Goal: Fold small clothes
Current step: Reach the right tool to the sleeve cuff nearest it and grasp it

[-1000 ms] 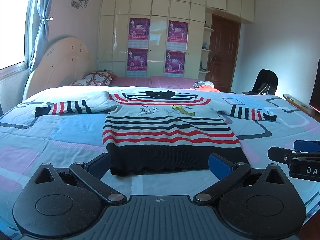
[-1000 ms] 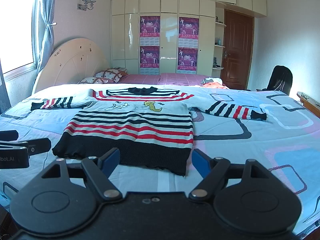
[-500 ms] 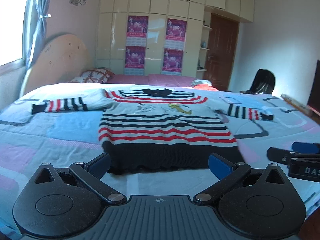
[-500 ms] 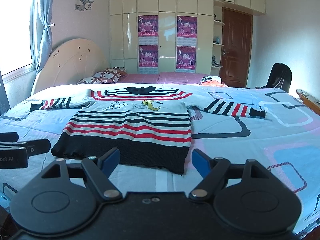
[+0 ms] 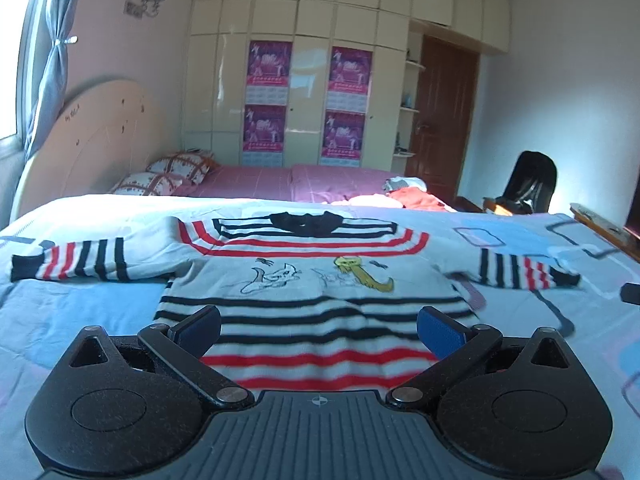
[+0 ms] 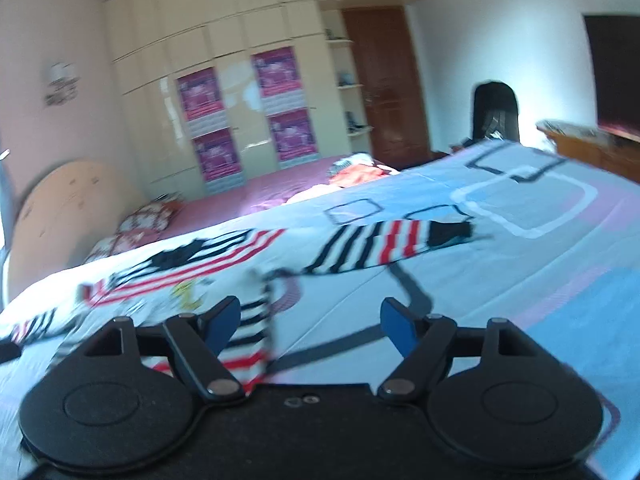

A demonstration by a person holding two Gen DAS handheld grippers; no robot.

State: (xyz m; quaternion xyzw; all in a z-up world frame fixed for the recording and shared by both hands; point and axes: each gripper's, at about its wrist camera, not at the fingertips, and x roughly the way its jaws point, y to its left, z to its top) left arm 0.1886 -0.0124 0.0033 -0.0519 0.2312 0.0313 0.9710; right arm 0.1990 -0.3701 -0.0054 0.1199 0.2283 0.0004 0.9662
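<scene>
Both tongs, left point(image 5: 318, 326) and right point(image 6: 310, 322), gape empty above the striped red-black-white knitted sweater point(image 5: 312, 280) spread flat on the bed point(image 5: 72, 304).

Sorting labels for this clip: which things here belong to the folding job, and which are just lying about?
Job: striped sweater, left gripper, right gripper, both open.
Lying about: pillows, red clothes pile, black chair, posters.
</scene>
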